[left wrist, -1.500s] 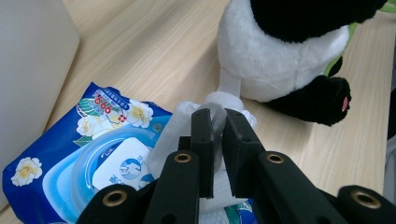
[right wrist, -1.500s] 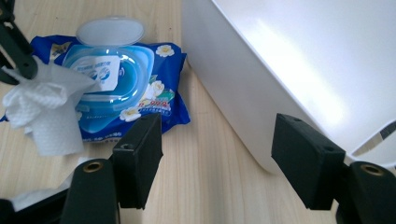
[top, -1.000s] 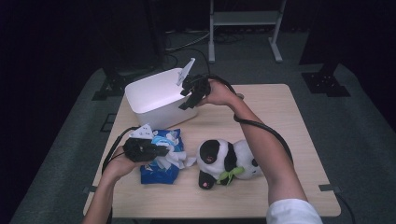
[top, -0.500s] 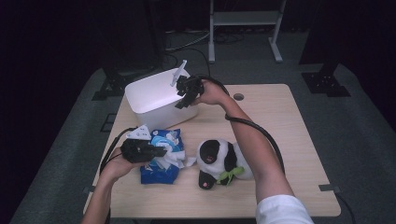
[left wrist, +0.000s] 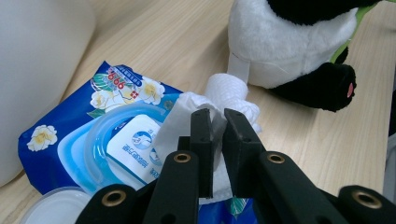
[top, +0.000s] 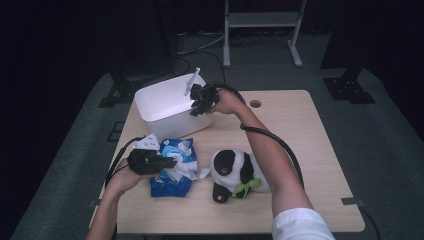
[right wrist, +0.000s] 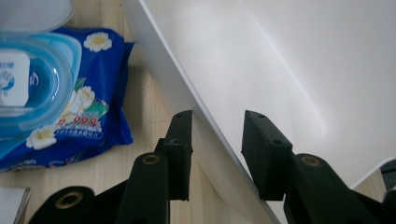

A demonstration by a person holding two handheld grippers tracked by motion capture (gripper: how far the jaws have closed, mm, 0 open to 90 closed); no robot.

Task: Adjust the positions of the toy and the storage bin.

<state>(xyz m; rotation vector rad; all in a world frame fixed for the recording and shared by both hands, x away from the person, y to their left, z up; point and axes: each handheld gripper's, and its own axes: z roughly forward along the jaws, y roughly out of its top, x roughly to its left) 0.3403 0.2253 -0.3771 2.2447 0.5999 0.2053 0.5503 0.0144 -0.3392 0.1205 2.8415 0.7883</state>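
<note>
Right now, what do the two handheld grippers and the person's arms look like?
Both grippers, left gripper and right gripper, are black, with flat rectangular jaws on arms with brass-ringed pivot holes. Each trails a black cable; the left carries a grey three-cornered plate. The person's forearms are bare, with a white short sleeve on the right.

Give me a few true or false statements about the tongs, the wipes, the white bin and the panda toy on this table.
1. The left tongs pinch a white wipe. True.
2. The right tongs are clamped on the panda toy. False: their jaws straddle the rim of the white bin, one on each side, and have just been closing.
3. The blue pack of wipes lies between the bin and the table's near edge. True.
4. The pack's flip lid is shut. False: it stands open.
5. The panda sits inside the bin. False: it lies on the table.
</note>
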